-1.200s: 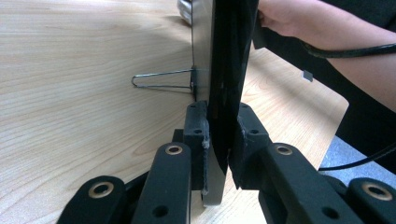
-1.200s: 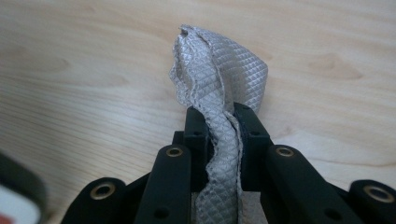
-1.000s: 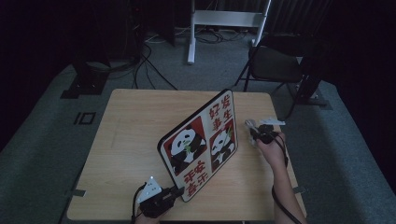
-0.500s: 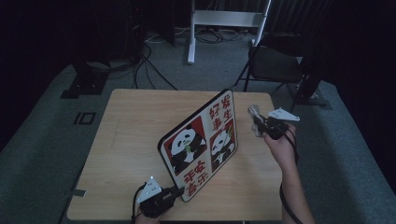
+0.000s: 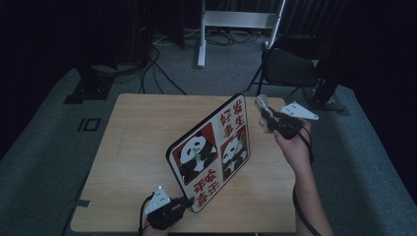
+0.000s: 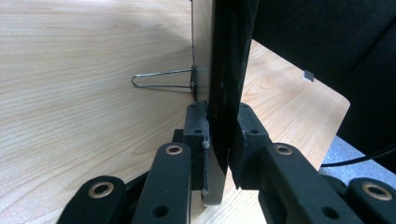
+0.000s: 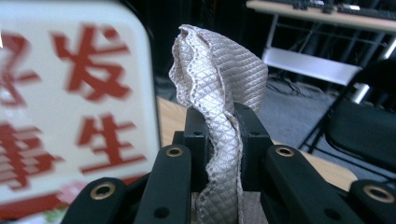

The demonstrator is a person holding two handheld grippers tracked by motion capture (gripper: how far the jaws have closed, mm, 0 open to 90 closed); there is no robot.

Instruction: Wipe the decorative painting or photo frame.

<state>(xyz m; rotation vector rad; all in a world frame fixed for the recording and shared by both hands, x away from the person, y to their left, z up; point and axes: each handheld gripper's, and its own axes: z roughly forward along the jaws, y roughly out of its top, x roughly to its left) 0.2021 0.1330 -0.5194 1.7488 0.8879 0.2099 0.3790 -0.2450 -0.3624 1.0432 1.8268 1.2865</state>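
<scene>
While the right gripper is clamped on a bunched grey cloth, jaws closed tight with the quilted fabric pinched between the pads and sticking up above them, it hangs in the air just off the upper far corner of the panda board. The left gripper is closed on the board's near bottom edge; in the left gripper view both pads squeeze the dark panel edge, keeping it upright and tilted on the wooden table. A thin wire stand pokes out behind the board and rests on the tabletop. Judging from this, the step is wiping the printed face, not yet begun since cloth and board look apart. To do it well: bring the cloth flat onto the face, not the jaw tips, so plastic doesn't scrape the print; start at the top corner and sweep down in overlapping passes; press lightly because the board is braced only at one low corner and by the wire leg, so hard pushing could tip or twist it. Keep the left grip firm and unmoving. Watch that the cloth doesn't slip out of the pinch. A black chair stands beyond the table, well clear.
</scene>
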